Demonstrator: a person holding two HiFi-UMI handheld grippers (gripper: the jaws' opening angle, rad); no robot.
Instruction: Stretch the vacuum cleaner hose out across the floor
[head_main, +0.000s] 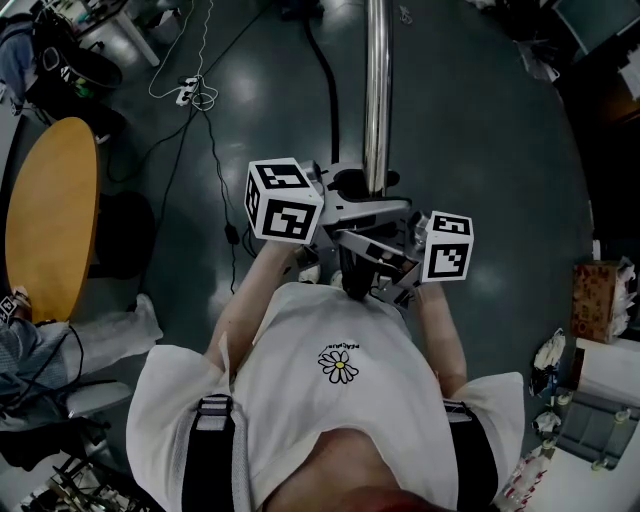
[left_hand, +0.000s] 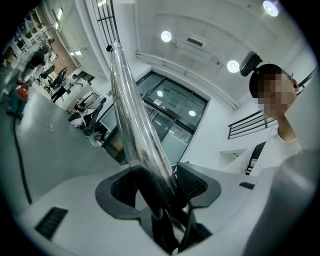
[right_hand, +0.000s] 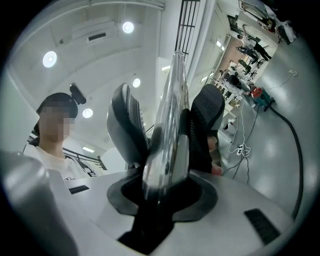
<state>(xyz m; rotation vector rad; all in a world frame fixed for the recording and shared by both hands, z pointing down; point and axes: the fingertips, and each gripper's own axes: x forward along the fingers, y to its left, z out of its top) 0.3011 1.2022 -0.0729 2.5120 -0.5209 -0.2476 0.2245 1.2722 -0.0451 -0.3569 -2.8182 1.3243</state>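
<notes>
Grippers sit in close under the person's chest, both on the same thing. The left gripper (left_hand: 160, 184) has its jaws set wide and pressed on the chrome wand (head_main: 377, 90) low down; the right gripper (right_hand: 167, 107) is clamped narrower on the shiny tube itself, ribbed pads (right_hand: 127, 125) flat against either side. From there the wand runs straight out toward twelve o'clock above the grey floor (head_main: 480, 150). Just beside it, at eleven o'clock, the black hose (head_main: 322, 75) trails away and off the top of the head view — not pulled straight yet, I'd say, so the stretch looks barely begun. Further out at ten o'clock lie a thin black cable (head_main: 231, 234) and a white cord with a power strip (head_main: 187, 92); a round wooden table (head_main: 50, 215) sits at nine. Trouble from here? Polished chrome may twist or slide in the pads if the hose drags, and a sideways sweep could hook those loose cables — or kink the hose near the wand.
</notes>
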